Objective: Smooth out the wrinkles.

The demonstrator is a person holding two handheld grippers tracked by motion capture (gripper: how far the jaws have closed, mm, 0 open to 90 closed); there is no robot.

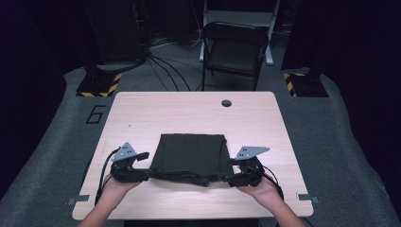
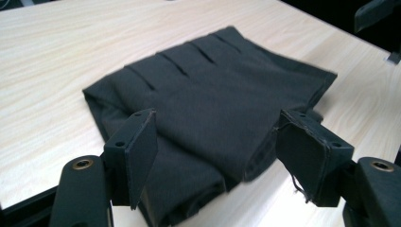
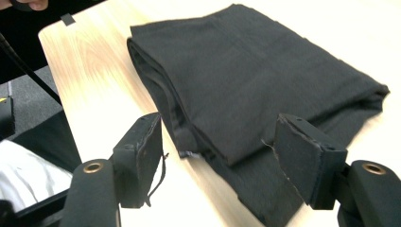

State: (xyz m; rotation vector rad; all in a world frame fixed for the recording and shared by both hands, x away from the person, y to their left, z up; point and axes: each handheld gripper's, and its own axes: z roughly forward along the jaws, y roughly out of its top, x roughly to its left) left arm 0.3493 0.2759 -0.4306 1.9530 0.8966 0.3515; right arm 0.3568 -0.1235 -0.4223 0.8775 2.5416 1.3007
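Lying between hand-held grippers [image 1: 146, 166], folded cloth [image 1: 191, 155] (dark)

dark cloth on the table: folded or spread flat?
Folded. The dark cloth lies as a compact rectangle with stacked layers showing at its near edge.

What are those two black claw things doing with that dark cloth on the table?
A person is holding a gripper in each hand at a wooden table. Between them lies a folded dark cloth. The left gripper and the right gripper both have their jaws open, one at each near corner of the cloth. Neither one is pinching it at this moment; the cloth lies flat on the table, with its near edge a bit rumpled.
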